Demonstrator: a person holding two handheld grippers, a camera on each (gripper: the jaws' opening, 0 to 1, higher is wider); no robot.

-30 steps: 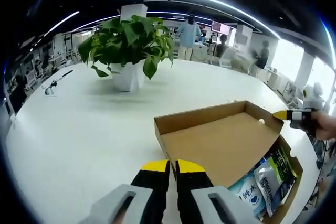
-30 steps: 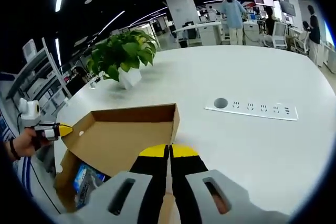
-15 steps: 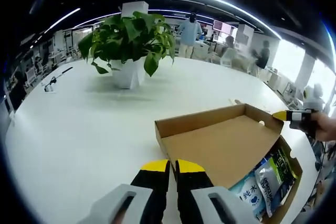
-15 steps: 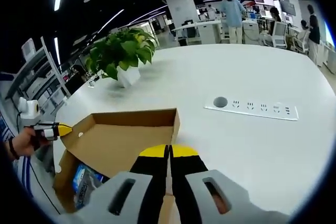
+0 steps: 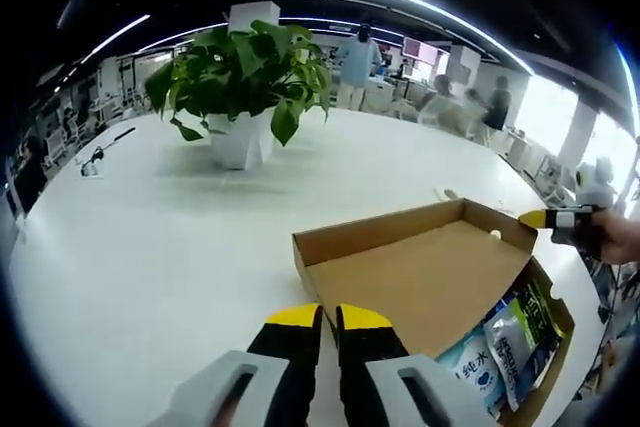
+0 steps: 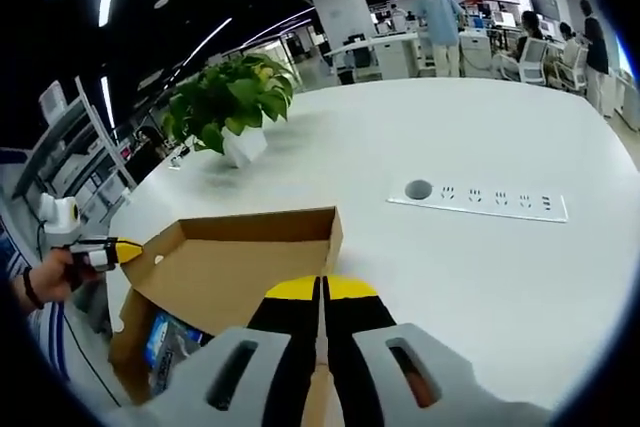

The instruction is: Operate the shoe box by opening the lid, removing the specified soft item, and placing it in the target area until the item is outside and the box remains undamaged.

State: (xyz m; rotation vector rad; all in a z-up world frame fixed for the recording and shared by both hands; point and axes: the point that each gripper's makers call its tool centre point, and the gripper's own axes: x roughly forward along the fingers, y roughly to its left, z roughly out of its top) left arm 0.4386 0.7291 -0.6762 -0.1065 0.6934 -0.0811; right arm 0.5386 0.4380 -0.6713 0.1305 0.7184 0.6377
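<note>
Left gripper view shows almost nothing different from a moment back: the shoe box (image 5: 420, 287) sits where it did on the white table (image 5: 150, 247), its lid (image 5: 400, 257) already thrown open and lying back nearly flat, and the whole picture has only drifted a touch, which I take for the hand shifting, not the box. So the opening step looks done and the lifting out has not begun.

Taking the box as my mark and going left to right: the potted plant (image 5: 243, 87) stands well beyond it to the far left, the left gripper (image 5: 318, 319) hangs just before the lid's near edge with its yellow-tipped jaws pressed close together on nothing, and the soft packs (image 5: 505, 342) lie inside the box body at its right end, blue-and-white pouches beside a darker green one. Past the box's right corner the other gripper's yellow tip comes in, held in a person's hand.

In the right gripper view, the hand and left gripper sit off the box's left corner, the blue pack (image 6: 165, 337) shows down in the body, and the right gripper (image 6: 321, 292) rests over the lid's right edge, jaws closed together, pinching nothing that I can see. The socket strip (image 6: 480, 205) lies well to the box's right.

Both hands look poised; one must open over the packs.
</note>
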